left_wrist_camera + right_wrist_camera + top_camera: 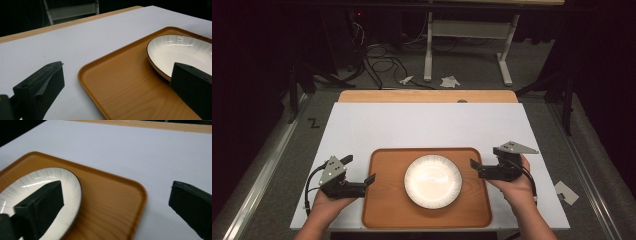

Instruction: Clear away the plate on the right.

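A white ribbed plate (pixel 433 181) with a dark rim sits in the middle of an orange-brown wooden tray (pixel 384 200) at the near side of the table. My left gripper (pixel 371 179) hovers at the tray's left edge, open and holding nothing. In the left gripper view (pixel 117 67) one jaw is over the white surface and the other over the tray (pixel 125 80) beside the plate (pixel 185 50). My right gripper (pixel 474 165) is at the tray's right edge, open and empty. In the right gripper view (pixel 116 185) one jaw hangs over the plate (pixel 70 182), the other beyond the tray (pixel 107 200).
The tray lies on a white sheet (pixel 427 125) that covers a wooden tabletop (pixel 427 96). A paper scrap (pixel 566 192) lies just off the sheet at the right. Beyond the table are floor cables (pixel 382 65) and a white desk frame (pixel 467 45).
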